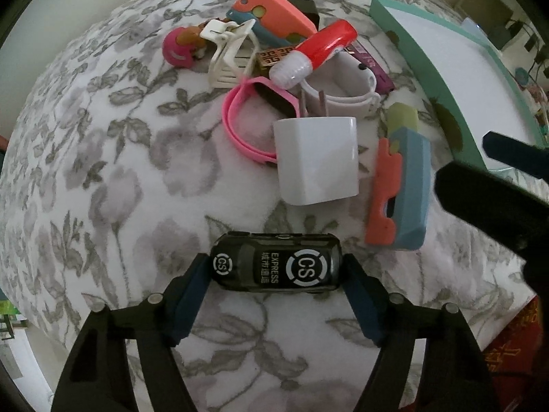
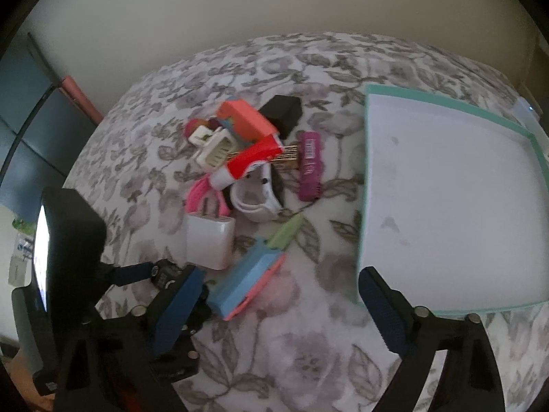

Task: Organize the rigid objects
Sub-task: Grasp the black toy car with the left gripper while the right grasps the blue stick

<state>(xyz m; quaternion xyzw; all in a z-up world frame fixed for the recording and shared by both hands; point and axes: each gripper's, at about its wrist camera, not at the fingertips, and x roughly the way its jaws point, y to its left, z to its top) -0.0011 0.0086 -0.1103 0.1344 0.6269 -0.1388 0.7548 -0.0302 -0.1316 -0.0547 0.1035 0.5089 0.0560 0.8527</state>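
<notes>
A black toy car (image 1: pixel 295 269) marked "CS EXPRESS" lies on the flowered cloth. My left gripper (image 1: pixel 276 261) points down over it, and its blue pads touch both ends of the car. Just beyond lie a white charger plug (image 1: pixel 315 161) and a coral and blue toy knife (image 1: pixel 401 189). My right gripper (image 2: pixel 278 295) hovers open over bare cloth with nothing between its fingers. Its left finger is next to the toy knife (image 2: pixel 247 281). The teal tray (image 2: pixel 366 171) lies to the right with a bare white floor.
A pile sits further back: a pink band (image 1: pixel 240 127), a white strap (image 1: pixel 343 92), a red tube (image 1: pixel 315 51), a white claw clip (image 1: pixel 230 55), a pink doll (image 1: pixel 182 48), a purple stick (image 2: pixel 310 168), a second coral toy (image 1: pixel 271 10) and a black box (image 2: pixel 284 113).
</notes>
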